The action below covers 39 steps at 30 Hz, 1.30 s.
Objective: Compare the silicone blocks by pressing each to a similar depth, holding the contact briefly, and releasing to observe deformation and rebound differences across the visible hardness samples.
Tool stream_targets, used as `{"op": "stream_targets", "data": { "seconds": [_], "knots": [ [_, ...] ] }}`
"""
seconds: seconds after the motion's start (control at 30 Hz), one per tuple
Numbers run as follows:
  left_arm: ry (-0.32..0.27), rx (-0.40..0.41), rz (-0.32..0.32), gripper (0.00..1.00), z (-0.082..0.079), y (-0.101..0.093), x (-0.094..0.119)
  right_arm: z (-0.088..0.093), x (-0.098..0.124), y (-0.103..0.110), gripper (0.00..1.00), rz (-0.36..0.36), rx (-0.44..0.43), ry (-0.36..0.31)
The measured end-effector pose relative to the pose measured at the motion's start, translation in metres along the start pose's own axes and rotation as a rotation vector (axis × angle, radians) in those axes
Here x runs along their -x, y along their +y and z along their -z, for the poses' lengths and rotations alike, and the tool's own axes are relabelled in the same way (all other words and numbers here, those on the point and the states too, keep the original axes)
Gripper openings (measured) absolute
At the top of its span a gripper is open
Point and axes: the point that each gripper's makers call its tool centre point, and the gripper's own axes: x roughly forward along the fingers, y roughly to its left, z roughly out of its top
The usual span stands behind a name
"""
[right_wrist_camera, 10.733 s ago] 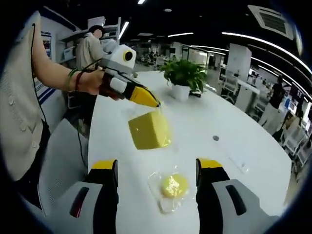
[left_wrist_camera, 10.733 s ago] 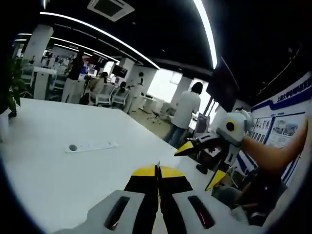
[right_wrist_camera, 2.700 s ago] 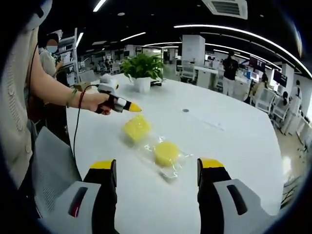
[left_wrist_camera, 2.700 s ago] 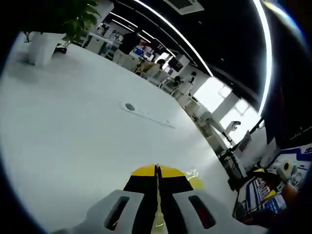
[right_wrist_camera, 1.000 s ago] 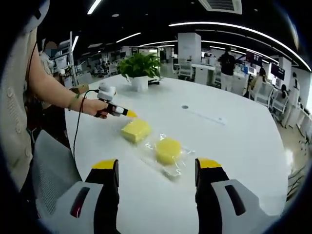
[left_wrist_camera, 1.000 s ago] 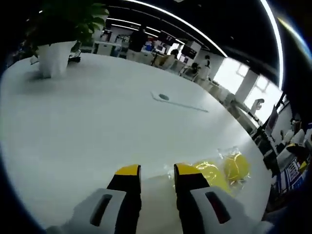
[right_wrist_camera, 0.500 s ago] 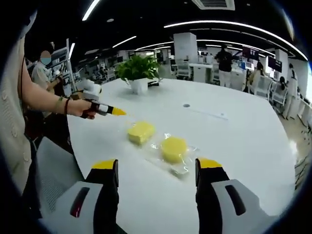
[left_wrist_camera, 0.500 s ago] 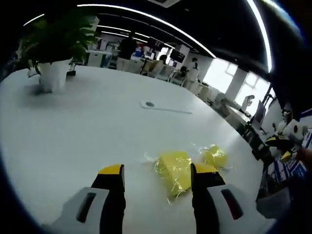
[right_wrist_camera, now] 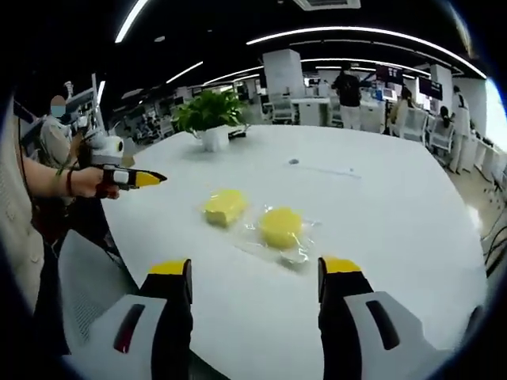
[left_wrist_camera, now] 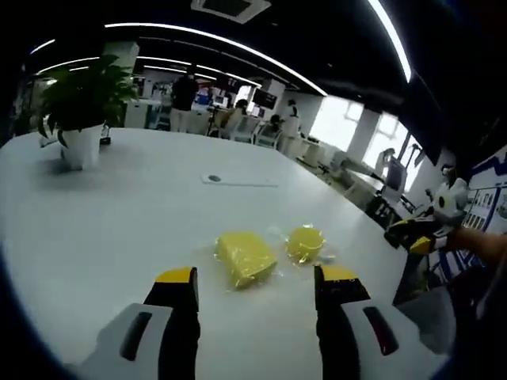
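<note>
Left gripper (left_wrist_camera: 256, 277) stands with its jaws spread wide and nothing between them, held above the white table (left_wrist_camera: 103, 229) and clear of both samples. Right gripper (right_wrist_camera: 255, 271) is likewise spread wide and holds nothing; in the left gripper view it appears at the far right edge (left_wrist_camera: 412, 235), off the table, in a person's hand. In the right gripper view the left gripper shows at the left (right_wrist_camera: 136, 179), gripped by a hand with a wristband; its yellow tips there look close together, but at that size and angle the gap cannot be judged.

Two yellow silicone samples lie on the table, near each other but apart. Square silicone block (left_wrist_camera: 245, 257) sits just beyond the left gripper's jaw tips, wrapped in clear film. Round silicone block (left_wrist_camera: 304, 243) lies beside it, in a crinkled clear bag. From the right gripper view, the square block (right_wrist_camera: 223, 206) is to the left and the round block (right_wrist_camera: 280, 226) to the right, both ahead of the jaws.

Potted plant (left_wrist_camera: 79, 111) in a white pot stands at the far side of the table. A thin flat strip (left_wrist_camera: 238, 182) lies farther along the tabletop.
</note>
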Motion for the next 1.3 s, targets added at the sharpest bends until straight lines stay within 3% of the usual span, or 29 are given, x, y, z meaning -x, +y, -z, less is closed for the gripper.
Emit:
{"op": "stream_targets", "data": {
  "seconds": [0.3,0.67,1.03,1.3],
  "knots": [
    [-0.002,0.004,-0.007,0.58,0.006,-0.011,0.019,0.007,0.003,-0.002,0.59,0.008,-0.066,-0.020],
    [0.004,0.004,-0.017,0.58,0.007,-0.014,0.023,0.004,0.003,-0.002,0.59,-0.008,-0.111,-0.044],
    [0.026,0.010,0.005,0.58,0.004,-0.029,0.010,0.007,0.000,-0.010,0.58,-0.013,-0.120,-0.046],
    [0.071,-0.011,0.038,0.58,0.004,-0.043,-0.017,0.003,-0.003,-0.019,0.56,-0.024,-0.121,-0.067]
  ]
}}
